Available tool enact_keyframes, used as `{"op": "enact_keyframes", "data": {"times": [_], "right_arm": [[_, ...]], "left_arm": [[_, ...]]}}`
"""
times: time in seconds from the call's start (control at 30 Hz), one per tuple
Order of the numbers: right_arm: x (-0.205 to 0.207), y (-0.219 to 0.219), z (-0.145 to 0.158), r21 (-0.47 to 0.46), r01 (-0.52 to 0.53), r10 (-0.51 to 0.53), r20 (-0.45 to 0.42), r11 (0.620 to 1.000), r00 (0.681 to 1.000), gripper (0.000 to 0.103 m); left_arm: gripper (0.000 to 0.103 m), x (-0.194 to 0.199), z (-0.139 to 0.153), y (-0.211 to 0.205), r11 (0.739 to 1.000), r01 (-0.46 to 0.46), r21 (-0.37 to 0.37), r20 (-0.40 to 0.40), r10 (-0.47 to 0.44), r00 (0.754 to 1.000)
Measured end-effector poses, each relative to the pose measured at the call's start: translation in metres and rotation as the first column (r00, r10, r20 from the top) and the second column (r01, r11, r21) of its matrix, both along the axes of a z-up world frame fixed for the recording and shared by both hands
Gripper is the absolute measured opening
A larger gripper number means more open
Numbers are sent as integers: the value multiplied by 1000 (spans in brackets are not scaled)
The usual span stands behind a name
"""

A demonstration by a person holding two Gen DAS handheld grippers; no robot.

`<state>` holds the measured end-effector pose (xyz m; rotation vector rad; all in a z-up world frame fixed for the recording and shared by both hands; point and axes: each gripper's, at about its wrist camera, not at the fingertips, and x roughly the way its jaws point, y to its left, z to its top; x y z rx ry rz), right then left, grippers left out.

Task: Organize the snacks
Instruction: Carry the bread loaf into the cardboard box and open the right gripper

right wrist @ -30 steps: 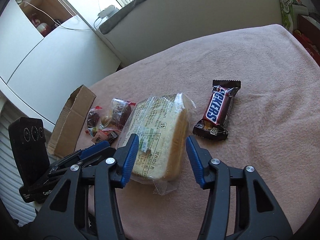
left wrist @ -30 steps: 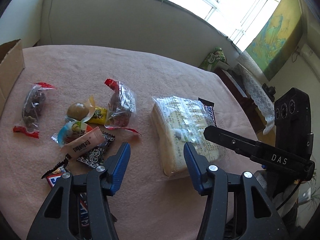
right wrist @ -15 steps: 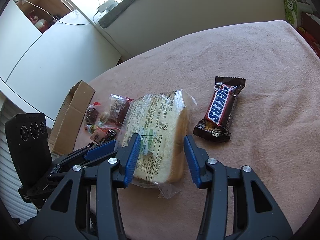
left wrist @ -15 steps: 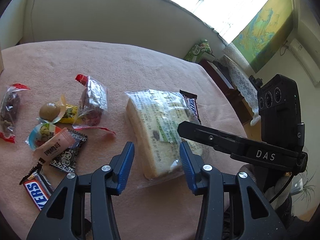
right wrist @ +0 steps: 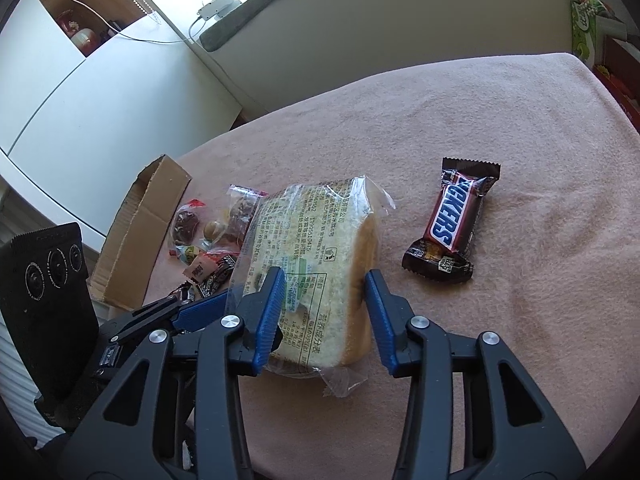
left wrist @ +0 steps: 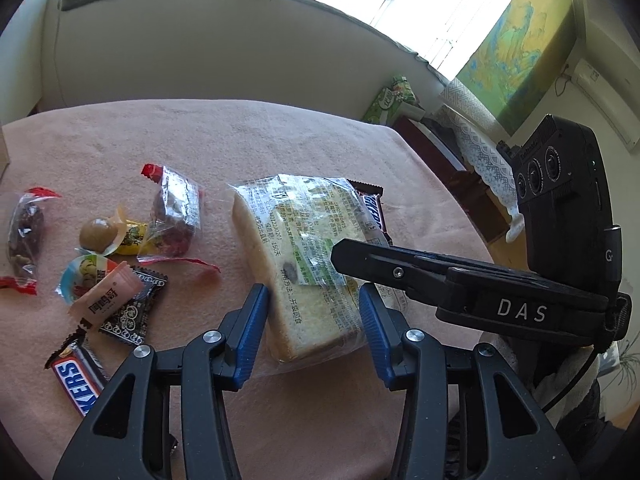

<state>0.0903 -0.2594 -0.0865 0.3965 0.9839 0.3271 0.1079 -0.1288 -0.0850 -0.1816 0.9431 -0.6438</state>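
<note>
My left gripper (left wrist: 312,320) has its jaws partly closed around the near end of the bread packet (left wrist: 304,240), one blue pad (left wrist: 252,320) against its pale side and the other against the wrapper film. The packet lies on the pink-covered worktop (left wrist: 280,140) and runs away from these jaws.

My right gripper (right wrist: 324,292) comes at the same packet (right wrist: 320,248) from beside the left one. Its jaws are closing with the packet between them. One pad (right wrist: 272,300) is against the printed film and the other is at the crust edge. A loose tail of wrapper sticks out just below them.

Right of the right jaws, apart from the bread, lies a Snickers bar (right wrist: 448,220). Left of them, beyond the bread, stands an open cardboard box (right wrist: 136,232).

To the left of my left jaws is a loose cluster of small snacks:
- a pink wrapped sweet (left wrist: 106,296) resting on a black patterned sachet (left wrist: 132,312)
- a round brown sweet (left wrist: 96,234)
- two clear packets with red ends (left wrist: 176,212)
- a second Snickers bar (left wrist: 76,376), nearest my left pad
</note>
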Motion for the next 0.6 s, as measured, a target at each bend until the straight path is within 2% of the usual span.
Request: {"op": "enact_keyframes", "data": {"times": [0.3,0.6], "right_arm": [[-6,24,21,-9,-38,38,45,999,998,43],[-5,73,49,-22,-110,112,95,994,989,43]], "left_arm": [[45,-11,19,24,999,-45,7,60,44,997],[45,-26,38,66,992,-128,-8,121,128,984]]}}
